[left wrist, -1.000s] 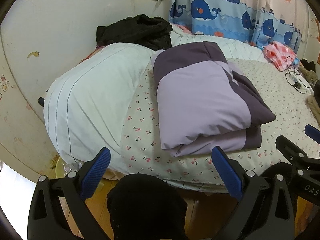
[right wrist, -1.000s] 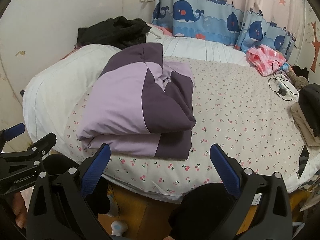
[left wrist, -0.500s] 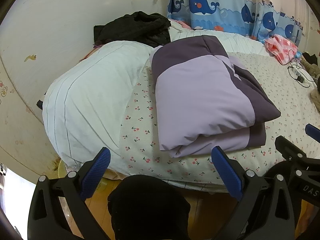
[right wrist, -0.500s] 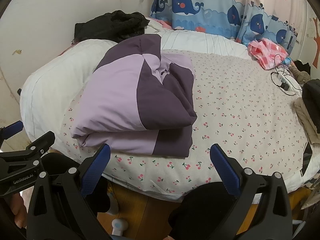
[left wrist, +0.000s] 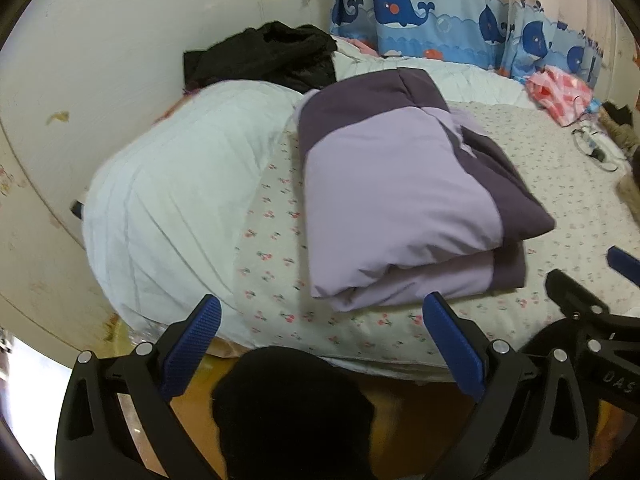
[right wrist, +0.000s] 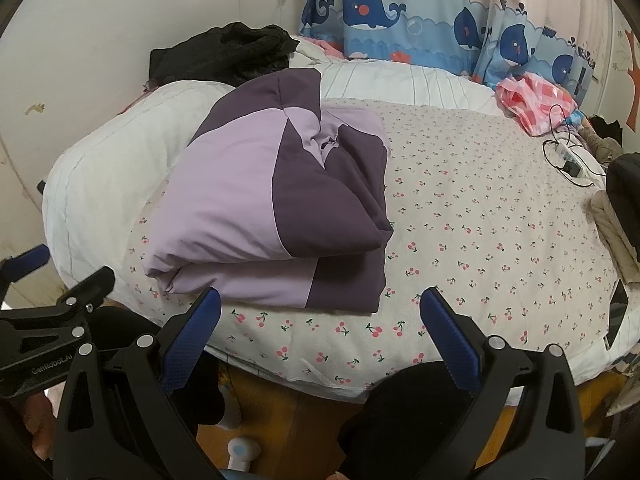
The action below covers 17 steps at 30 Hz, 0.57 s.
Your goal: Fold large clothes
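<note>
folded purple garment (right wrist: 276, 208), two-tone lilac and dark plum, lying on the near left part of the cherry-print sheet (right wrist: 480, 232), its far end resting up against the white quilt (right wrist: 104, 168) that bulges along the left edge of the bed. black clothing (right wrist: 224, 54) heaped at the far left on the quilt, against the wall. whale-print curtain (right wrist: 400, 12) across the far side. pink checked cloth (right wrist: 536, 98) at the far right, with a white power strip and cable (right wrist: 566, 156) just near of it, and a beige and dark pile (right wrist: 618, 216) at the right edge. broad bare stretch of sheet between the garment and those right-side things.

left gripper (left wrist: 320, 340) spread wide, holding nothing, hovering off the near edge of the bed just short of the garment's near fold (left wrist: 400, 288). right gripper (right wrist: 320, 326) likewise spread wide with nothing between the blue pads (right wrist: 192, 336), poised over the near mattress edge, near the garment's near right corner. wooden floor (right wrist: 304, 432) below both.
</note>
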Tool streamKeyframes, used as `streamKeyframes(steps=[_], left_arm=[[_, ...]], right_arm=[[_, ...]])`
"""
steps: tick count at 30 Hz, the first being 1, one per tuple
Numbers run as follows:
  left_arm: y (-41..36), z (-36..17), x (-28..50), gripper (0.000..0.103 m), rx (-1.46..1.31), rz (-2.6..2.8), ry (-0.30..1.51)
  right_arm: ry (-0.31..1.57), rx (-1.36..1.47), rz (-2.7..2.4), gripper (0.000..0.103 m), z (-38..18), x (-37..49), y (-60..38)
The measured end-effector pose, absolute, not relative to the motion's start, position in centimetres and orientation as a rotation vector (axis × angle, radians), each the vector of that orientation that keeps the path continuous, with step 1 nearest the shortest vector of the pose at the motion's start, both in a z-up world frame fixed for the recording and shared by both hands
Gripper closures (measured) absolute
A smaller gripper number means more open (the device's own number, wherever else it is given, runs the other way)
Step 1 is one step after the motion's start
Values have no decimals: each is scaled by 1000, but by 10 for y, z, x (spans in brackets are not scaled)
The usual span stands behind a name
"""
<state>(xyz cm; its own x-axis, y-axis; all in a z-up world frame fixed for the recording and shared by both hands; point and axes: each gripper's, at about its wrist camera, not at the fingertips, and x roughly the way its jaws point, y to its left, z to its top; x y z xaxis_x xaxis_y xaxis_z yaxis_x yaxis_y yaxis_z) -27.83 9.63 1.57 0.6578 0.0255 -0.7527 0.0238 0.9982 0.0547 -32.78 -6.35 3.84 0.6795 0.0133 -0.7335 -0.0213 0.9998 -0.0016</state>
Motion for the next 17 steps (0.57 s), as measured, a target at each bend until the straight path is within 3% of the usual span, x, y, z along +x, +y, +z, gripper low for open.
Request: streamKeyframes(steps=[17], left_arm=[[97,30,-289,6,89,79,785]], right_arm=[[766,-34,16,7,54,-344,-51]])
